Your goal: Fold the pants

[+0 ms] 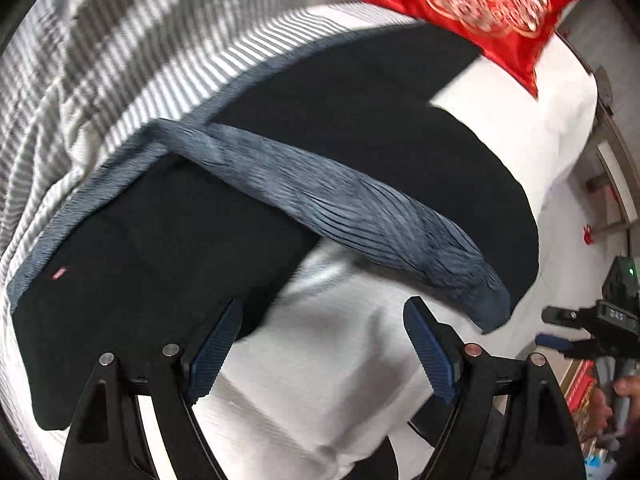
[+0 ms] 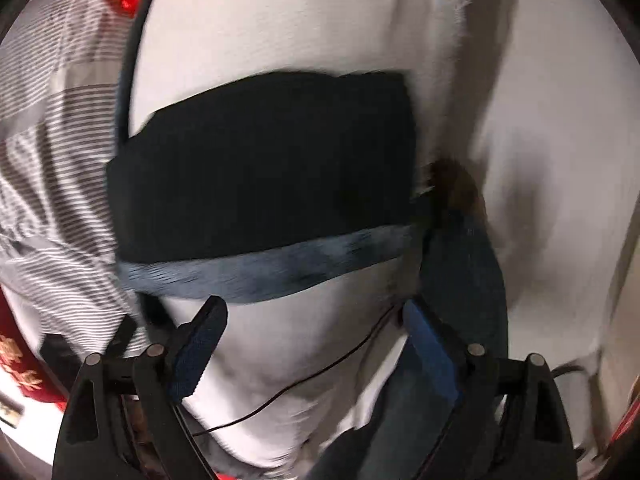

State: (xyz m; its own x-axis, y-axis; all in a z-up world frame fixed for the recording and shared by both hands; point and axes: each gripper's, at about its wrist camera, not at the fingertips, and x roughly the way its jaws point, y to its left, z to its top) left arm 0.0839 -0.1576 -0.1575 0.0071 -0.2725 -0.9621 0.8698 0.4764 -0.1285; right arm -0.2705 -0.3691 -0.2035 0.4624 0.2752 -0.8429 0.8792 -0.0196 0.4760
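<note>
Black pants [image 1: 360,120] with a blue-grey ribbed waistband [image 1: 340,204] lie spread on the white bed sheet [image 1: 328,360]. The waistband lies turned over across the black cloth. My left gripper [image 1: 320,344] is open and empty, just in front of the pants' near edge. In the right wrist view the pants [image 2: 264,168] lie as a black block with the blue-grey band [image 2: 272,268] along the near side. My right gripper [image 2: 316,344] is open and empty, just short of that band.
A grey-and-white striped quilt [image 1: 120,60] lies bunched at the left behind the pants. A red embroidered pillow [image 1: 480,8] sits at the far end. The bed's edge drops off at the right. My other gripper [image 1: 592,320] shows at the right. A thin black cable [image 2: 304,384] crosses the sheet.
</note>
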